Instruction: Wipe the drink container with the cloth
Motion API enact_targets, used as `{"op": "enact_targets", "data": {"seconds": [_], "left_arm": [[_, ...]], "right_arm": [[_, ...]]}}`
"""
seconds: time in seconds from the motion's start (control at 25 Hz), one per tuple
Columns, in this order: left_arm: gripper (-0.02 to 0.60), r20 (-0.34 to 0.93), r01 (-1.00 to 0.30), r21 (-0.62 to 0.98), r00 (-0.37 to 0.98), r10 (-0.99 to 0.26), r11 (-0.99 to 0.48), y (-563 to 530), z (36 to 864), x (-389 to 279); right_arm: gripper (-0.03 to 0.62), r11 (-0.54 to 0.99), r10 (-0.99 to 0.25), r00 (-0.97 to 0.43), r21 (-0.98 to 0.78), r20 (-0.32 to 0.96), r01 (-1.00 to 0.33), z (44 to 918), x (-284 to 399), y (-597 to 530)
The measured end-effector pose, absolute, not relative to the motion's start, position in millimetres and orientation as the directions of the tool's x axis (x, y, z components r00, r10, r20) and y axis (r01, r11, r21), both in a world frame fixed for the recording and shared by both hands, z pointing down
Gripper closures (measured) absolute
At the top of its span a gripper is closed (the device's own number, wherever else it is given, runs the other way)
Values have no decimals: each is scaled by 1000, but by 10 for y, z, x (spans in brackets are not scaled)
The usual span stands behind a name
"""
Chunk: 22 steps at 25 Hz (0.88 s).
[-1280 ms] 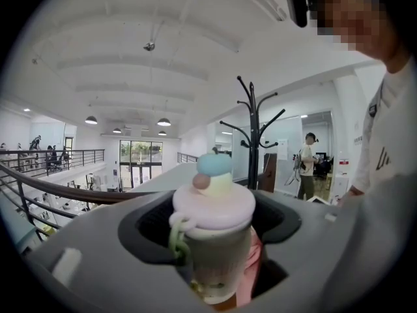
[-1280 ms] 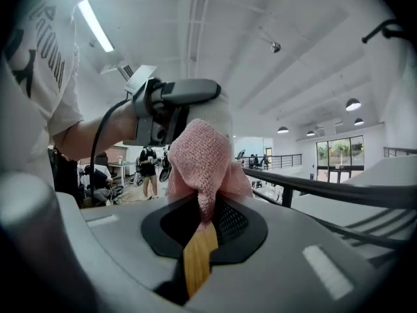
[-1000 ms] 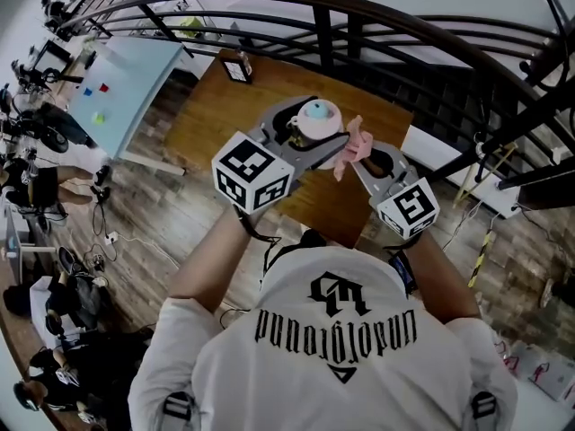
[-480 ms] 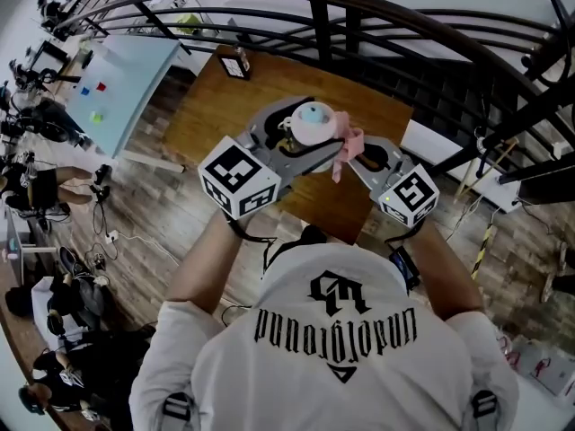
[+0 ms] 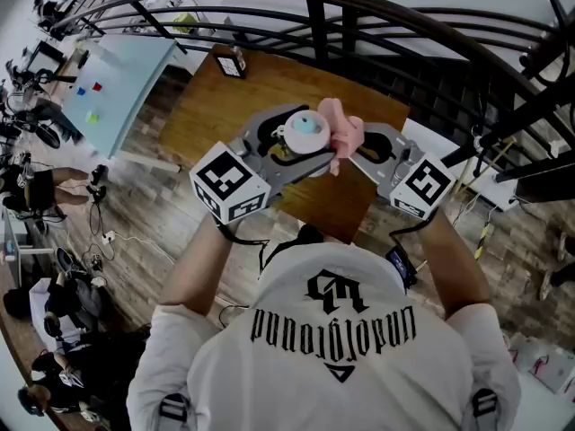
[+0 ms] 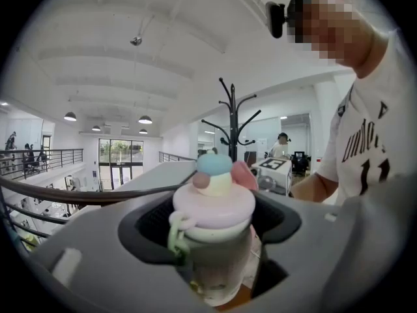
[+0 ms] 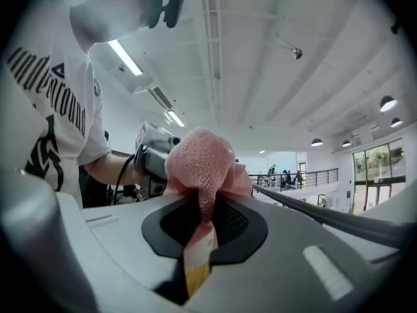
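Observation:
The drink container (image 5: 299,133) is a small clear bottle with a pale pink lid and a light blue knob (image 6: 214,163). It is held up above the brown table, with my left gripper (image 5: 292,148) shut around its body (image 6: 218,266). A pink knitted cloth (image 5: 340,131) is bunched in my right gripper (image 5: 352,146), which is shut on it. The cloth (image 7: 201,166) bulges out above the jaws and presses against the right side of the bottle's lid. A pink bit of the cloth (image 6: 244,175) shows behind the lid.
Below the grippers lies a brown wooden table (image 5: 225,97) with a small dark object (image 5: 233,63) at its far left corner. A dark curved railing (image 5: 359,16) runs behind the table. At the left stands a light blue table (image 5: 126,79).
Both grippers have lifted slightly toward the railing. The cloth has moved up from beside the bottle to against its lid, and the right gripper swung outward to the right.

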<state>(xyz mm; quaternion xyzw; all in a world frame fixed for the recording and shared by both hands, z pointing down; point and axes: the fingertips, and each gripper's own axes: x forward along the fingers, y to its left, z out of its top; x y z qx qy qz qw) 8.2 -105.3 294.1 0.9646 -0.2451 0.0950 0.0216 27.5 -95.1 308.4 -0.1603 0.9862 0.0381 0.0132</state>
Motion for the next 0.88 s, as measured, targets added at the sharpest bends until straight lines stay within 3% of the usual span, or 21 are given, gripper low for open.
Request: {"op": "enact_targets", "data": {"seconds": [0.2, 0.6, 0.88], "left_arm": [[195, 188, -431, -24, 884, -427, -902, -991, 2901, 102], [195, 181, -389, -26, 904, -387, -921, -888, 2890, 125], [195, 145, -298, -36, 943, -300, -954, -755, 2779, 168]], "right_arm": [[562, 960, -252, -966, 111, -62, -257, 2822, 251, -946], [562, 961, -258, -964, -85, 58, -262, 3922, 192, -910], [562, 969, -245, -968, 5, -60, -246, 3047, 248, -988]]}}
